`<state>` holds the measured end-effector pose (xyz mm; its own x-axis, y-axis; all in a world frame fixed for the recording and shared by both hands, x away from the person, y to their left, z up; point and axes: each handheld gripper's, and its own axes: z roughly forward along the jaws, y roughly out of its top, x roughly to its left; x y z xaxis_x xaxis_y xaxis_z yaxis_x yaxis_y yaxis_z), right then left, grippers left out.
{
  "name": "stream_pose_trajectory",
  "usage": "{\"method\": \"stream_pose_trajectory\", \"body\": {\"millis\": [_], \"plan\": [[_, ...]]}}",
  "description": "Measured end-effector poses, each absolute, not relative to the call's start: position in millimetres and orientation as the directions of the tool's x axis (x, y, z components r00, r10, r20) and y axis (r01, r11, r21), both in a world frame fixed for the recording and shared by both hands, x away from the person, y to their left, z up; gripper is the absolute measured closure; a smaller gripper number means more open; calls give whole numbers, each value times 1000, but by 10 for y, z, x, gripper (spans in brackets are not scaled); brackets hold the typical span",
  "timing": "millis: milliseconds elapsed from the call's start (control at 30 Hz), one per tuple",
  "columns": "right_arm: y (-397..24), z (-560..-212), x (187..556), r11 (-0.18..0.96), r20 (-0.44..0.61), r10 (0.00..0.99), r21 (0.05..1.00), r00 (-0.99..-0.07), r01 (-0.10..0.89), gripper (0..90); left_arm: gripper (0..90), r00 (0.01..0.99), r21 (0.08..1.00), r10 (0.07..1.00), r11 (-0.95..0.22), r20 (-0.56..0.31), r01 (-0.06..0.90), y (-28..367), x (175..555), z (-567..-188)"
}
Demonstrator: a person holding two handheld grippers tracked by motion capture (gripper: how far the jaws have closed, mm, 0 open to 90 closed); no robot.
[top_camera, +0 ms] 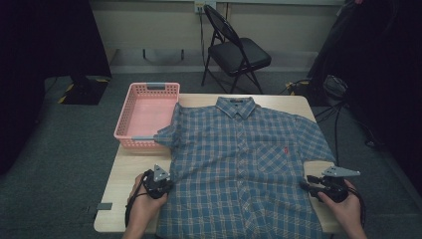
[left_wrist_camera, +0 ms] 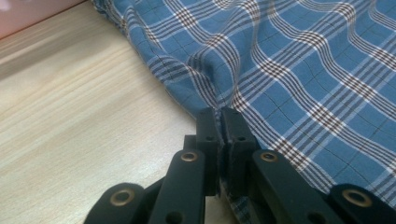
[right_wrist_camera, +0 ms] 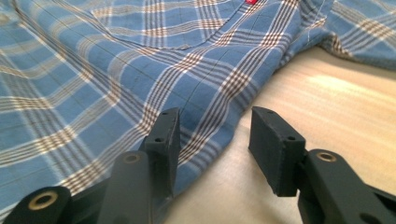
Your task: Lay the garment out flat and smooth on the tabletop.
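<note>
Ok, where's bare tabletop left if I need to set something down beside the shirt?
Bare table lies left of the plaid shirt, between the pink basket and the left tool, which is pinched on the shirt's edge. A smaller patch lies by the right tool, under the right sleeve. The basket itself is empty. The shirt covers the rest.

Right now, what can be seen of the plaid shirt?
The plaid shirt is blue with white and brown checks, short-sleeved and woven, with a collar and a chest pocket bearing a small red tag. It lies face up, spread flat on the wooden table, one sleeve reaching the pink basket. The left gripper pinches its side edge; the right gripper stands open astride the opposite edge.
</note>
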<state>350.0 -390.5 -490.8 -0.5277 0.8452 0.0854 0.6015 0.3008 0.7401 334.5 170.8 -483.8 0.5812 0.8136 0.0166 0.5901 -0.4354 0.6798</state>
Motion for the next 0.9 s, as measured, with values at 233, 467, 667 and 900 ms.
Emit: {"method": "stream_pose_trajectory", "body": {"millis": [233,467,667,900], "plan": [[-3878,-4899,3433,336,74,829,728,-554,598,790,868,611,684,792,-449,8,574,1622,3336,-4831],[-3936,-4499,3421,301,76,824,781,-561,547,878,872,655,785,755,-387,-32,484,1627,3364,-4388],[-4083,-3850,3262,265,25,824,866,-566,424,872,871,673,865,740,-326,-18,381,1611,3279,-3955],[-4004,-3957,3278,248,22,827,883,-561,399,412,315,645,855,764,-332,-3,397,1547,3385,-4136]]}}
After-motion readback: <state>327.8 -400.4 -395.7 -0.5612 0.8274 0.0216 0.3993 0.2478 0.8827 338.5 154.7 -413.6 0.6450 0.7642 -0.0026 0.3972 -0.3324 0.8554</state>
